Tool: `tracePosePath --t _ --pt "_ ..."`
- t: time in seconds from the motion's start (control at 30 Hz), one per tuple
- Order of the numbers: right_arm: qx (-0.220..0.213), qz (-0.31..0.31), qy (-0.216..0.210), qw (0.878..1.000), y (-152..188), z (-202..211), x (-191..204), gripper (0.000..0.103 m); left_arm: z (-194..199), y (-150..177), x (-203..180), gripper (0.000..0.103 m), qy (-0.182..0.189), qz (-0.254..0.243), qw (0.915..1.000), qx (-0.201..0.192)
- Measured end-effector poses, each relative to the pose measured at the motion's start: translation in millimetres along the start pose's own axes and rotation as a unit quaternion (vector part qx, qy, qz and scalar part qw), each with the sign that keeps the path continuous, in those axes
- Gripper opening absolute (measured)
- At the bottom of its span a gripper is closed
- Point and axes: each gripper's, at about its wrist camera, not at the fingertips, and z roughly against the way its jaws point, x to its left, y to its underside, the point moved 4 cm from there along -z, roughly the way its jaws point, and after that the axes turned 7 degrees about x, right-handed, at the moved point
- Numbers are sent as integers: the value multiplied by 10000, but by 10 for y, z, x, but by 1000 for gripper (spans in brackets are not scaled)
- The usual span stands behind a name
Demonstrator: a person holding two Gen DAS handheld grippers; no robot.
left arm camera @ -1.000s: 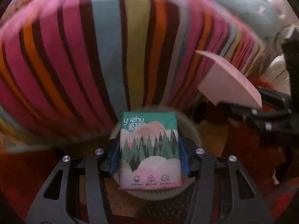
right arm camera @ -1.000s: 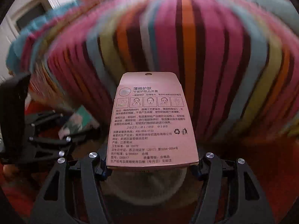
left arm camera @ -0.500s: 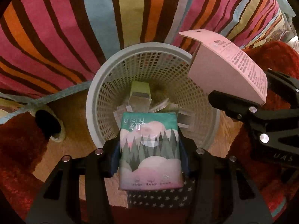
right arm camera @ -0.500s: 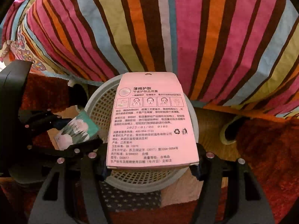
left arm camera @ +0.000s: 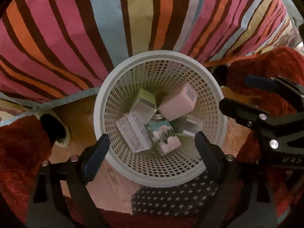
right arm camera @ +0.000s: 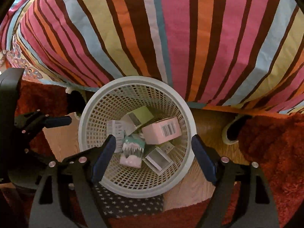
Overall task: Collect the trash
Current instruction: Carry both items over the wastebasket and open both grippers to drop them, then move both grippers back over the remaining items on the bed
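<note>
Both grippers, left gripper (left arm camera: 152,148) and right gripper (right arm camera: 153,152), are opening empty over the basket (left arm camera: 117,87); they should be lifted straight, rim untouched.

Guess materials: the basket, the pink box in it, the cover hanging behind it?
Basket: looks like moulded plastic, pale grey, matte; smooth rolled rim and an even square lattice.
Pink box: likely thin cardboard, matte; crisp folded edges, printed barcode.
Striped cover: woven fabric, probably cotton; soft wrinkles, drapes over the edge.

One basket (left arm camera: 212,79), five boxes, one tissue pack (left arm camera: 165,135)
</note>
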Motion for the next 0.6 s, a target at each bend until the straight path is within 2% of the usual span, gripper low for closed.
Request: tracePosePath --t 0.33,0.43,0.6 --pt "-126 75 -5 9999 14 87 33 77 94 -20 80 89 -93 138 9997 -174" --pt "-249 119 -69 9996 3 226 56 77 297 -32 190 89 -129 253 9987 -415" --pt "-817 257 -226 9961 -119 755 41 77 888 -145 400 89 229 407 9954 -841"
